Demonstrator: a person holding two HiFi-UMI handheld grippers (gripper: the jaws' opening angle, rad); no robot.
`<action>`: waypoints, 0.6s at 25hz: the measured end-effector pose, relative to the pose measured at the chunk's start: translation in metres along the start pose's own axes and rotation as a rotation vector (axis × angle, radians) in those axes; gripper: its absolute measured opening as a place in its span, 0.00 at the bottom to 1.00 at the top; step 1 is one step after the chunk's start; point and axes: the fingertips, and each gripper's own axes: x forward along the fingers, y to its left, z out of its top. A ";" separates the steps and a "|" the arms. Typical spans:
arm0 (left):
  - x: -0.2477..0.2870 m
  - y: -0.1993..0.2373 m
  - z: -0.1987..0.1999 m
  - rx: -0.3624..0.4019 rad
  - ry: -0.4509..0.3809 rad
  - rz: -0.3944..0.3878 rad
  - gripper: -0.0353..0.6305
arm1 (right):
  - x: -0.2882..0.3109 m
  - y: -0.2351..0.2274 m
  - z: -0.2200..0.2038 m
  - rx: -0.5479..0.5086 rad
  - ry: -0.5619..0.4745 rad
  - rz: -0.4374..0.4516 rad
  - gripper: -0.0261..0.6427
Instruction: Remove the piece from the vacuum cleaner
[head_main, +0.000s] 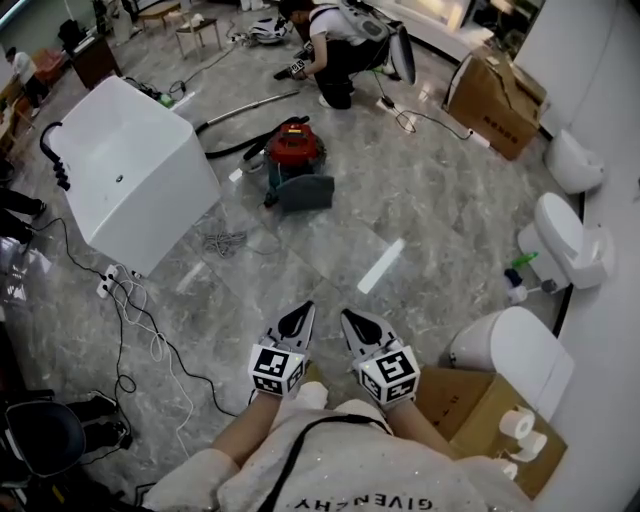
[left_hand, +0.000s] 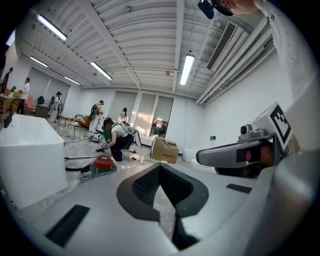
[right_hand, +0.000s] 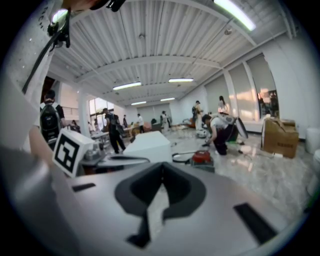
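The vacuum cleaner (head_main: 296, 164) has a red lid on a grey-blue body and stands on the marble floor well ahead of me. Its black hose (head_main: 232, 142) curves off to the left toward a metal wand (head_main: 252, 104). It shows small in the left gripper view (left_hand: 103, 165) and in the right gripper view (right_hand: 202, 158). My left gripper (head_main: 302, 314) and right gripper (head_main: 351, 320) are held side by side close to my body, far short of the vacuum. Both are shut with nothing between the jaws, as the left gripper (left_hand: 160, 167) and right gripper (right_hand: 162, 169) views also show.
A big white box (head_main: 132, 170) stands left of the vacuum, with cables (head_main: 138, 322) trailing over the floor. A person (head_main: 336, 44) crouches beyond the vacuum. A cardboard box (head_main: 496, 102), toilets (head_main: 572, 240) and a box with paper rolls (head_main: 488, 418) line the right side.
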 end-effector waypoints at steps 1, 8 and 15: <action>0.003 0.006 0.003 0.001 -0.004 0.002 0.08 | 0.006 -0.003 0.001 -0.001 0.003 -0.002 0.06; 0.015 0.029 0.005 -0.016 -0.001 0.015 0.08 | 0.042 -0.009 0.016 -0.011 0.003 0.045 0.06; 0.035 0.075 0.007 -0.051 0.001 0.120 0.08 | 0.091 -0.029 0.022 -0.007 0.033 0.136 0.06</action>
